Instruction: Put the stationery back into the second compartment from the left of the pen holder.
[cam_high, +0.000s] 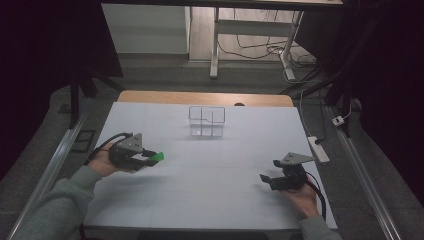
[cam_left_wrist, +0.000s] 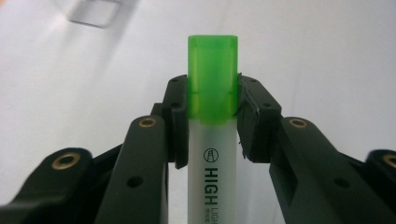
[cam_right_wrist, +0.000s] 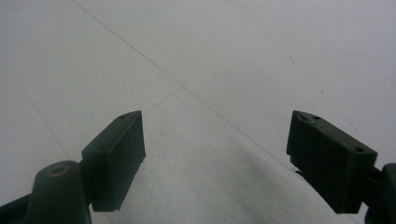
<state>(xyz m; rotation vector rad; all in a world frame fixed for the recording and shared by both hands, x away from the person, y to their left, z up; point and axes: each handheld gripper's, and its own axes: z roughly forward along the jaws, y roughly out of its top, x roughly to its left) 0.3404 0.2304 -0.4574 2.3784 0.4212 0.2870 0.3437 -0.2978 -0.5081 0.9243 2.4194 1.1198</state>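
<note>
A highlighter (cam_left_wrist: 212, 121) with a white barrel and a bright green cap is clamped between the pads of my left gripper (cam_left_wrist: 212, 100); the cap sticks out past the fingertips. In the high view that left gripper (cam_high: 152, 156) hovers over the left side of the white table, the green cap (cam_high: 158, 157) pointing right. A clear plastic organiser (cam_high: 206, 121) with compartments stands at the far middle of the table. My right gripper (cam_high: 269, 172) rests near the right front, its jaws wide apart in the right gripper view (cam_right_wrist: 215, 158) with only bare table between them.
The white table surface (cam_high: 210, 190) spreads between the two hands. A power strip (cam_high: 318, 149) and cable lie on the floor just off the table's right edge. Desk legs and cables stand beyond the far edge.
</note>
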